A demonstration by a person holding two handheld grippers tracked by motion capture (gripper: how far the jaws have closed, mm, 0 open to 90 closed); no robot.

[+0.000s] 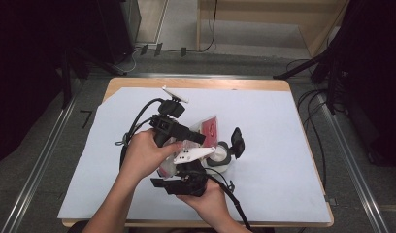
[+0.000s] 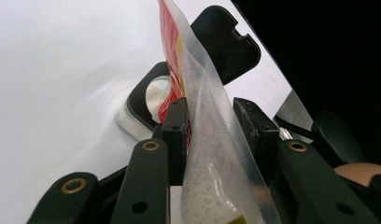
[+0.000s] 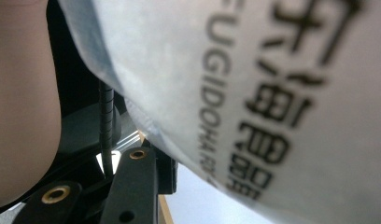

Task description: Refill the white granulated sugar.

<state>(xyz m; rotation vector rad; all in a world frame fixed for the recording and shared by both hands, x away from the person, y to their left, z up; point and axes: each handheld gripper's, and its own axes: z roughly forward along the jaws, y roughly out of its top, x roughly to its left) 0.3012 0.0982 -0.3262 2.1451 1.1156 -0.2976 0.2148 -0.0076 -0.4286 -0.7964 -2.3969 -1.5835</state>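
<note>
A pouch [image 1: 210, 127], clear plastic with red print, is held tilted over a white container [image 1: 220, 156] whose black flip lid [image 1: 237, 141] stands open. My left gripper [image 1: 198, 138] is shut on the pouch. In the left gripper view the pouch [image 2: 205, 93] runs up between the two pads, with the container [image 2: 132, 119] and its lid [image 2: 226, 42] beyond. My right gripper [image 1: 184, 168] is just below, shut on the pouch's lower end. In the right gripper view the white printed side of the pouch [image 3: 254, 93] hides one jaw; one finger [image 3: 137, 182] shows.
A pale sheet [image 1: 283, 145] covers the wooden table [image 1: 201, 83]. Cables trail from both grippers toward the near edge. Dark stands and cables lie on the floor to the left and right of the table.
</note>
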